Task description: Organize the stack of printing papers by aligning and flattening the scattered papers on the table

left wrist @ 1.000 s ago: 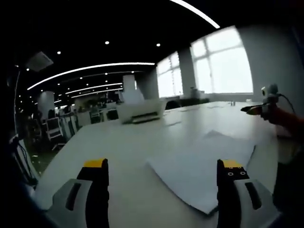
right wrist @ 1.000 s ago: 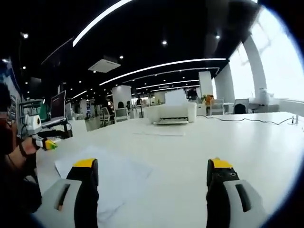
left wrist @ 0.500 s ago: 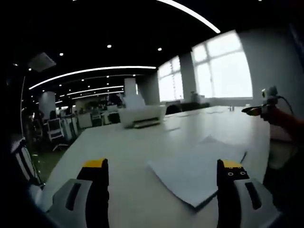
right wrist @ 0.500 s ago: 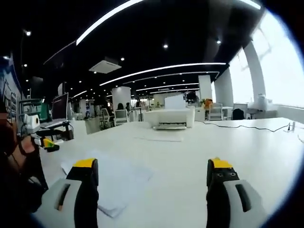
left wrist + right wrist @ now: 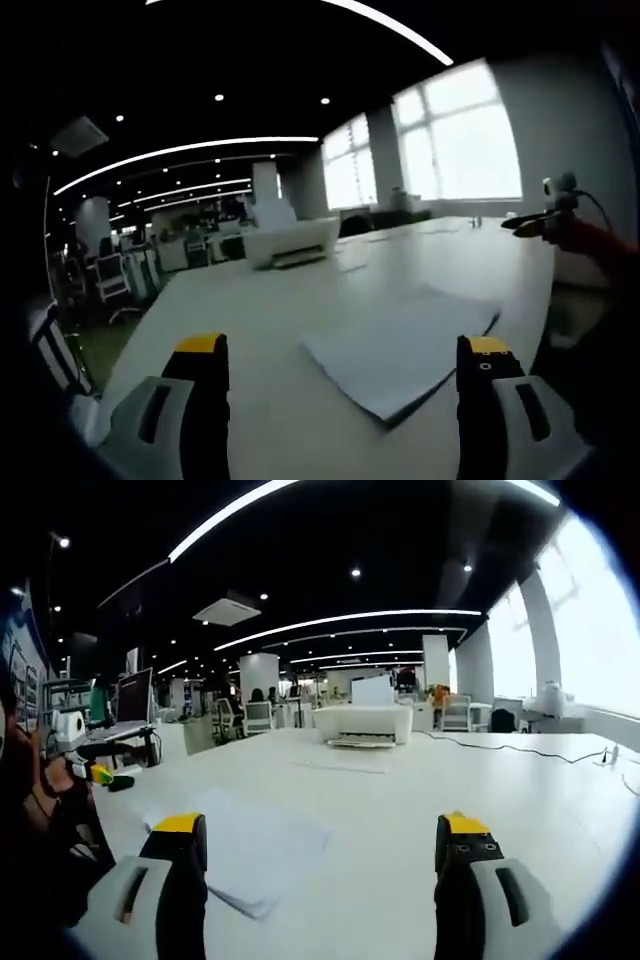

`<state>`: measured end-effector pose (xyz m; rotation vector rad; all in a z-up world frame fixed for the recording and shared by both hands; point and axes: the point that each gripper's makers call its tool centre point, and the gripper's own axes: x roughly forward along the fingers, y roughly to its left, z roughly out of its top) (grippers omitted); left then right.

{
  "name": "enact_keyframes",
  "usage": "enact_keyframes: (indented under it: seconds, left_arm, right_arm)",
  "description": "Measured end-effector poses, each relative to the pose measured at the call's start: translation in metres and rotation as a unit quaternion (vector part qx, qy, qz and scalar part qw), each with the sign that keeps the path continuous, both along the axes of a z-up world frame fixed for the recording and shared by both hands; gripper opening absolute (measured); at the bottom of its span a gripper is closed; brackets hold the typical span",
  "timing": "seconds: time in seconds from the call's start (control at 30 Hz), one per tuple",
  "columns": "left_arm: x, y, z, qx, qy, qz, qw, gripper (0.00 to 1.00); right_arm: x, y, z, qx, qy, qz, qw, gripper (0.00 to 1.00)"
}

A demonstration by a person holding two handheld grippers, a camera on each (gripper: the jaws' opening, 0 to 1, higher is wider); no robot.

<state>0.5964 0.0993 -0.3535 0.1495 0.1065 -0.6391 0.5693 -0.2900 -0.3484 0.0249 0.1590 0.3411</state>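
Observation:
A loose stack of white printing papers (image 5: 405, 345) lies on the long white table (image 5: 290, 310), its sheets fanned out of line. In the left gripper view it sits just ahead of my open left gripper (image 5: 345, 395), nearer the right jaw. In the right gripper view the same stack of papers (image 5: 245, 845) lies ahead and left of my open right gripper (image 5: 320, 875). Nothing is between either pair of jaws. The right gripper (image 5: 545, 215) appears at the right edge of the left gripper view, held by a hand. The left gripper (image 5: 85, 770) shows at the left of the right gripper view.
A white printer (image 5: 365, 720) stands further back on the table, with single sheets (image 5: 335, 765) lying before it. A cable (image 5: 530, 750) runs along the table's right side. Office chairs and desks fill the room behind, with bright windows (image 5: 455, 135) alongside.
Both cameras have dropped lower and nearer the table's level, so the paper stack looks flatter and closer. Both grippers stay open; the papers have not moved.

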Motion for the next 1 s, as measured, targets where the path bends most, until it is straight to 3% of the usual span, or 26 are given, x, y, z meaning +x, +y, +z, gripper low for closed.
enact_keyframes:
  seconds: [0.4, 1.0]
  left_arm:
    - [-0.028, 0.007, -0.008, 0.026, 0.020, 0.006, 0.9994, 0.97]
    - [-0.034, 0.011, -0.004, 0.017, 0.022, 0.011, 0.9996, 0.97]
  right_arm:
    - [-0.017, 0.007, 0.010, -0.018, 0.012, 0.012, 0.9997, 0.90]
    - [-0.021, 0.013, 0.009, -0.024, 0.012, 0.018, 0.9995, 0.90]
